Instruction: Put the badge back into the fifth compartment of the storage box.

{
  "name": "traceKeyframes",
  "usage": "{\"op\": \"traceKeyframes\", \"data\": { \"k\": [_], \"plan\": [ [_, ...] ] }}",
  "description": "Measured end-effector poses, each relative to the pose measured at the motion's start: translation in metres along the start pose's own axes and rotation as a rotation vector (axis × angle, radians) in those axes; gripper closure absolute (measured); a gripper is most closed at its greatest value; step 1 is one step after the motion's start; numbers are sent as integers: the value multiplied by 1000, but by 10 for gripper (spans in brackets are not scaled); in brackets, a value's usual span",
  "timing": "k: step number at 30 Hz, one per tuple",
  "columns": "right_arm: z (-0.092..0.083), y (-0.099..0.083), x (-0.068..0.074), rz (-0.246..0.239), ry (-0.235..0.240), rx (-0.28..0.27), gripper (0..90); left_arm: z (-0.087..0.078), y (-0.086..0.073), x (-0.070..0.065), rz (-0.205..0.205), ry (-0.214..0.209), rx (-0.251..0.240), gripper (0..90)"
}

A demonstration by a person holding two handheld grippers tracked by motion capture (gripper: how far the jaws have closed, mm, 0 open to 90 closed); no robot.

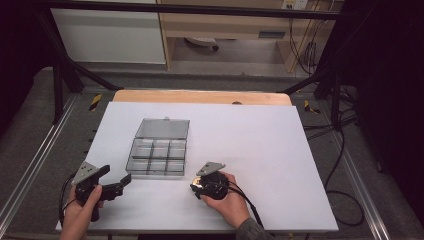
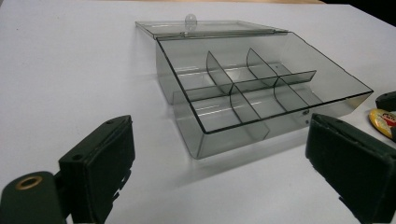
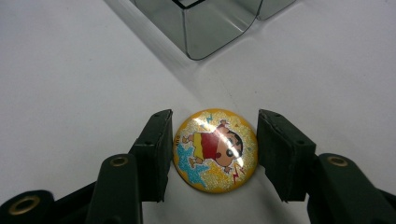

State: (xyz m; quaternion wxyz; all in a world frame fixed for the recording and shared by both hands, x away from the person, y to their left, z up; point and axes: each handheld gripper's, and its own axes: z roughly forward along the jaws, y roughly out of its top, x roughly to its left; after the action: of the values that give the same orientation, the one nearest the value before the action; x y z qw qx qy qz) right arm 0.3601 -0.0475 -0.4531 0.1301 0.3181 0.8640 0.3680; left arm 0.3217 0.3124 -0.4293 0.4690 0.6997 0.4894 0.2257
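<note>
**Materials and Surface Finish: Findings**

Badge [image 3: 215, 150]: domed face, high gloss, glittery yellow ground under a printed cartoon figure; a bright highlight runs across it.

Compartment box [image 2: 252, 93]: smoke-tinted transparent plastic, smooth and glossy, with thin dividers and lid [image 2: 210, 28] of the same material.

Desk [image 1: 260, 150]: covered by a matt white sheet, smooth, giving only a soft sheen; a bare wooden edge [image 1: 200, 96] shows at the far side.

Right gripper [image 3: 215, 154] and left gripper [image 2: 219, 177]: matt black plastic jaws with brass-coloured metal eyelets.

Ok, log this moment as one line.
right gripper: shut on badge | left gripper: open, idle | organizer box: lid open, compartments empty
</note>
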Motion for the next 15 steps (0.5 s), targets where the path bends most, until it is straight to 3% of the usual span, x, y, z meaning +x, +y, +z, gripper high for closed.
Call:
{"op": "traceKeyframes", "data": {
  "k": [15],
  "plan": [
    [-14,12,-2,64,77,-83,471,0,0,-1,1,-4,2,83]
  ]
}}
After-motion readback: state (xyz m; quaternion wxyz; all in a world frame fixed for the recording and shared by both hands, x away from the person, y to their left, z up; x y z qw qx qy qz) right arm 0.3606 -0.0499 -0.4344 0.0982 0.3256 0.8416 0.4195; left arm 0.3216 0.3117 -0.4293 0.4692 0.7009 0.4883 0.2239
